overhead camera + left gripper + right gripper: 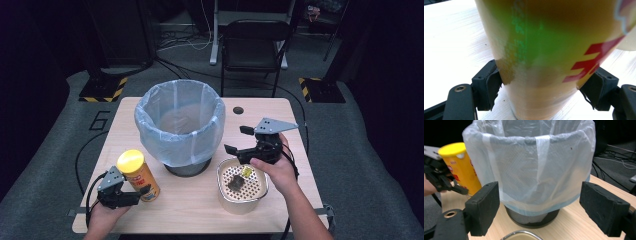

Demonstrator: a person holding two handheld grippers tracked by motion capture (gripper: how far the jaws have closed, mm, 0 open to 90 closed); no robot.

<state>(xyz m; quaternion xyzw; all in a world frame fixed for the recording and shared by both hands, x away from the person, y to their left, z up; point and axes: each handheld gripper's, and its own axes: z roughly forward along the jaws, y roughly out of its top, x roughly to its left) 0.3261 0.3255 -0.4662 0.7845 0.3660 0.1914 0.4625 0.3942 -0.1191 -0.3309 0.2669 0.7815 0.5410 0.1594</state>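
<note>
Left claw (142,194) clamped on the yellow-lidded can (139,176), pads tight against its lower body; can upright on the surface (195,210), front-left, just beside the bin. Mesh bin (180,125) with plastic liner sits centre. Strainer bowl (242,186) front-right, scraps inside. Right claw (235,140) hangs wide above the bowl, empty, facing the bin.

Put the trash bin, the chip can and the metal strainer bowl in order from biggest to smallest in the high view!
1. Trash bin with the plastic liner, clearly biggest.
2. Metal strainer bowl.
3. Yellow chip can, though it looks about as tall as the bowl is wide, so these two are close.
</note>
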